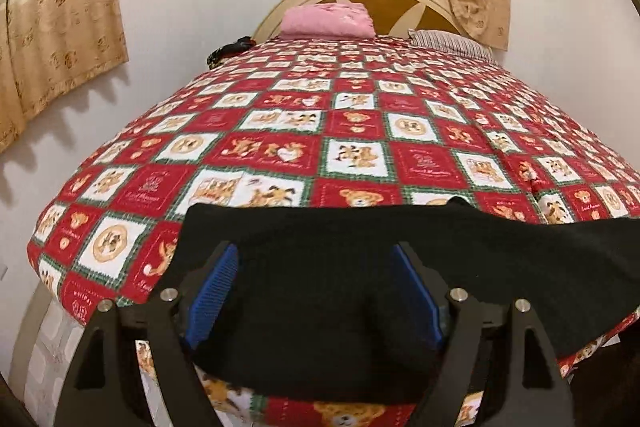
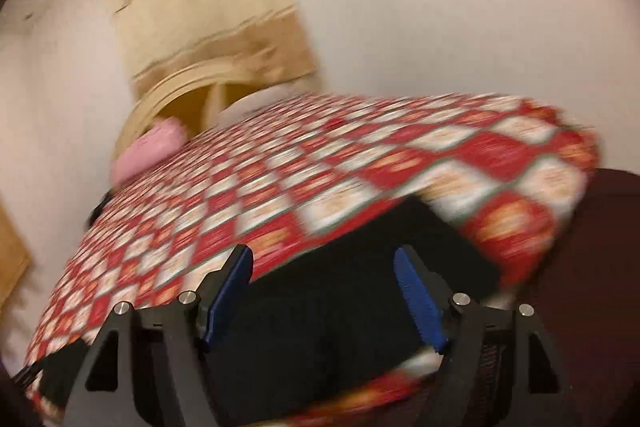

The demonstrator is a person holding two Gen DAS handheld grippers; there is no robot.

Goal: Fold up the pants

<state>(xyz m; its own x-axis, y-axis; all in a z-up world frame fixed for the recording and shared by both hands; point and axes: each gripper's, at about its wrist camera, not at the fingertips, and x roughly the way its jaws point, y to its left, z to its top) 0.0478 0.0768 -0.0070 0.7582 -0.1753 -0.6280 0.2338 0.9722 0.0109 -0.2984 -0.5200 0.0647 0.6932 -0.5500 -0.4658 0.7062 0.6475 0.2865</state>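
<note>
Ahead of both your tongs stretches the bed (image 1: 320,131), covered by a red-and-white checked bedspread (image 1: 360,155) printed with teddy bears. Beyond it, past your left tongs, a rounded wooden headboard (image 1: 416,3) stands against the wall, with beige curtains (image 1: 60,39) to either side.

The black pants (image 1: 320,267) lie flat on the near end of the bedspread, directly under and between your left tongs (image 1: 314,255), running off to their right. Those tongs are spread wide, their blue pads (image 1: 218,283) clear of the cloth.

Your right tongs (image 2: 324,263) are also spread apart, over the same pants (image 2: 320,327); that view is blurred.

A pink pillow (image 1: 326,21) sits far ahead by the headboard, a striped pillow (image 1: 448,43) to its right.
</note>
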